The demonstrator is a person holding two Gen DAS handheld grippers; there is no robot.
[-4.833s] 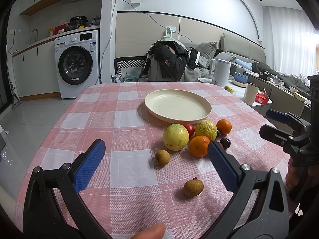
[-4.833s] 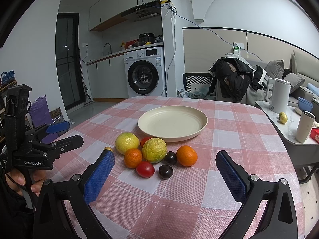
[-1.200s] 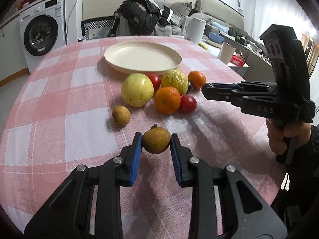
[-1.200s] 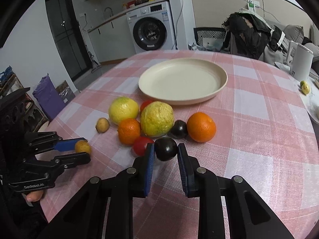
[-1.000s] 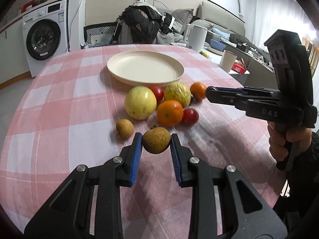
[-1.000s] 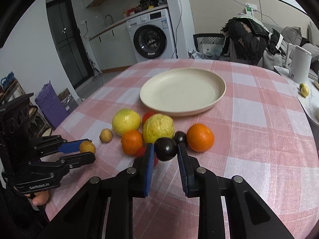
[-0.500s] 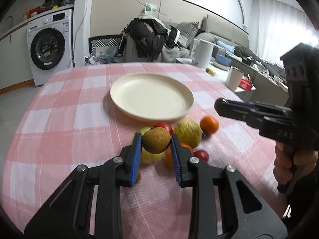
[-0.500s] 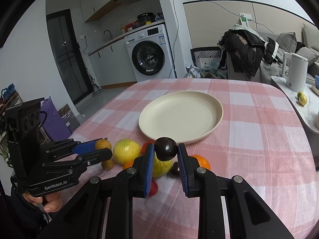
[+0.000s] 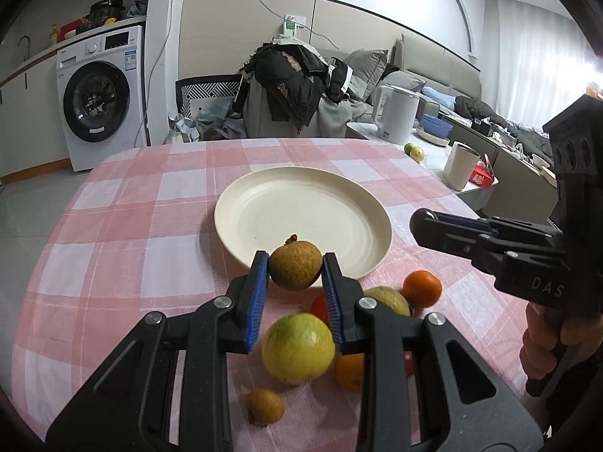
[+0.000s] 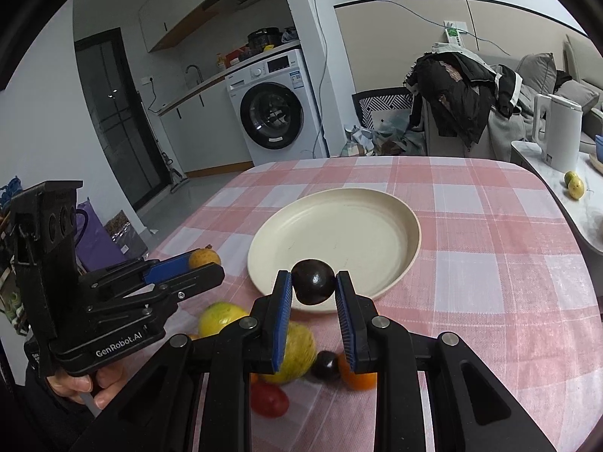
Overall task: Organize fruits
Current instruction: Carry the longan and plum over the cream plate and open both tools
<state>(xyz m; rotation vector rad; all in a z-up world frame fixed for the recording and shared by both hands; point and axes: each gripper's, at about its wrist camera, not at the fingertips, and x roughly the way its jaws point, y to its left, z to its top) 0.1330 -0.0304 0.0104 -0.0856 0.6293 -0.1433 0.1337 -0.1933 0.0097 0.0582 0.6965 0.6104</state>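
Observation:
My left gripper (image 9: 295,263) is shut on a small brown longan-like fruit (image 9: 296,266), held in the air over the near rim of the cream plate (image 9: 301,209). My right gripper (image 10: 313,282) is shut on a dark plum (image 10: 313,281), also raised at the plate's (image 10: 339,233) near edge. Below on the pink checked cloth lie a yellow-green round fruit (image 9: 297,347), a knobbly green fruit (image 9: 388,299), oranges (image 9: 422,288), a red fruit (image 10: 269,399), another dark plum (image 10: 326,364) and a second small brown fruit (image 9: 264,406). The plate holds nothing.
The right-hand gripper body (image 9: 527,263) reaches in from the right of the left wrist view, and the left-hand one (image 10: 94,301) from the left of the right wrist view. Beyond the table stand a chair draped with clothes (image 9: 297,86), a washing machine (image 9: 100,98) and a side counter with a kettle (image 9: 395,113).
Both grippers have risen and moved forward from the fruit pile toward the plate, each still holding its fruit. The loose fruits now lie below and behind the fingertips.

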